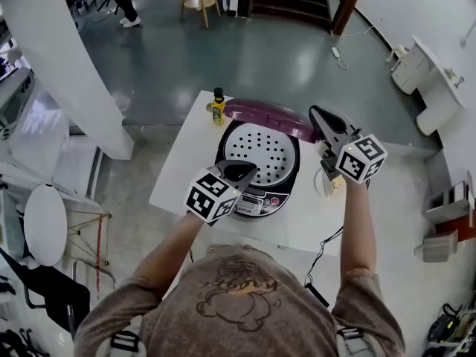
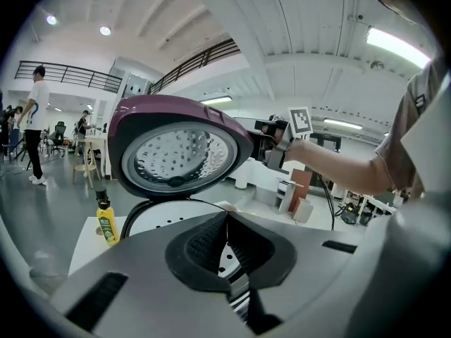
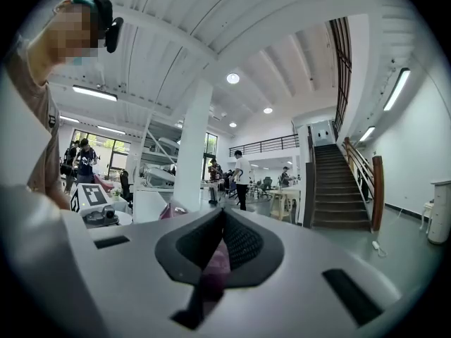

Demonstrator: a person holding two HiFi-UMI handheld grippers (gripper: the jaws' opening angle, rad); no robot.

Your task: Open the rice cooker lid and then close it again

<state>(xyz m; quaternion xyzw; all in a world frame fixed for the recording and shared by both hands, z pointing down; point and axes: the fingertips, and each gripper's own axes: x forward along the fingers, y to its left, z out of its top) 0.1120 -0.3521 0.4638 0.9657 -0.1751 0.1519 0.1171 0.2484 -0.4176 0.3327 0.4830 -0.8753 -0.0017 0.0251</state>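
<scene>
Right tool [image 1: 315, 113] is staying clenched, its tips meeting with nothing pinched between them. It is sitting at the right end of the purple lid [image 1: 268, 114], touching it or just beside it; I cannot tell which. That lid is standing wide open, tilted back over the rear of the rice cooker [image 1: 259, 199], which is sitting near the middle of the white tabletop [image 1: 178, 177]. Left tool [image 1: 249, 168] is also clenched and empty, hovering over the cooker's front edge.

What is worrying me most is the lid dropping. A closed tip is only nudging a smooth rim, so it could be slipping off as the lid passes its balance point, letting it slam down. A sideways push could also be sliding the whole cooker, and the yellow bottle [image 1: 217, 106] is standing just beside the lid's left end, ready to be tipped.

Only the head view is giving the layout from above: both tools, the perforated inner plate [image 1: 260, 149] and the bottle. The left gripper view alone is showing the lid's shiny dimpled underside. The right gripper view is offering just a purple sliver behind its closed jaws, with the hall beyond.
</scene>
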